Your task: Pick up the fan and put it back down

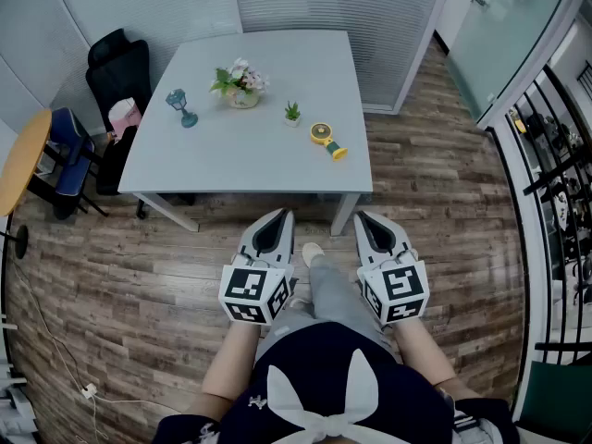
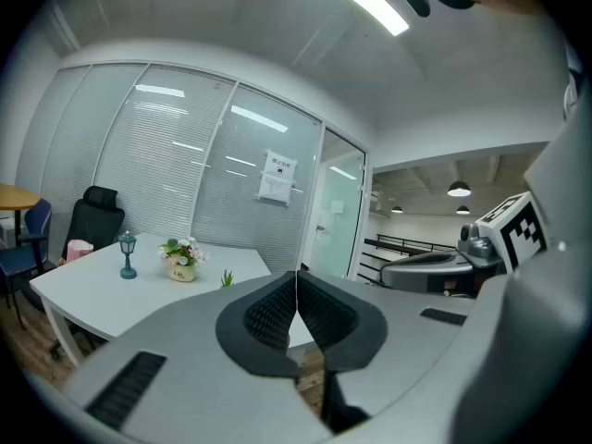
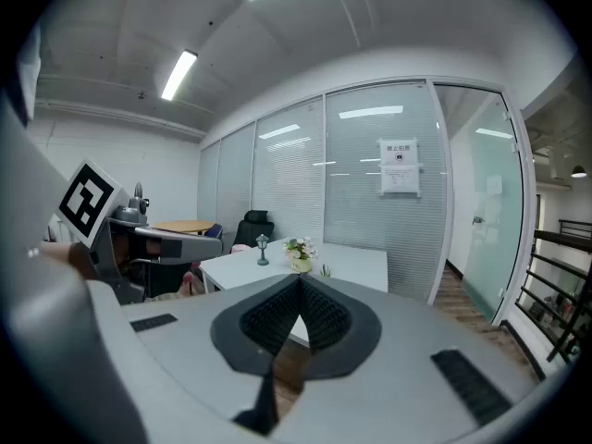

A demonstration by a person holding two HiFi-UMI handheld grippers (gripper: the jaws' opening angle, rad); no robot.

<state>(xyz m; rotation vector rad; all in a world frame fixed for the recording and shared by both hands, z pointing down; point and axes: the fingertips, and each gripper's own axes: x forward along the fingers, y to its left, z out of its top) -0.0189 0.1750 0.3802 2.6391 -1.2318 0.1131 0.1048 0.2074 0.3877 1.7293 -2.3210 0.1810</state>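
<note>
Standing back from the white table [image 1: 231, 160], holding the left gripper [image 1: 280, 215] and the right gripper [image 1: 364, 216] side by side above the wooden floor [image 1: 139, 276], jaws on both pressed fully together with nothing caught between. Spotting the yellow fan [image 1: 326, 139] lying flat on the table near its front right corner, well apart from both grippers, just right of a small potted plant [image 1: 292, 113], past a flower pot [image 1: 242, 87] and a blue lantern [image 1: 181, 107].

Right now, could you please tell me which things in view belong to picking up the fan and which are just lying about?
For the job:
- yellow handheld fan, lying on the table
- left claw and right claw, both shut and empty

Just lying about:
- blue lantern ornament
- flower pot
- small potted plant
- black chair
</note>
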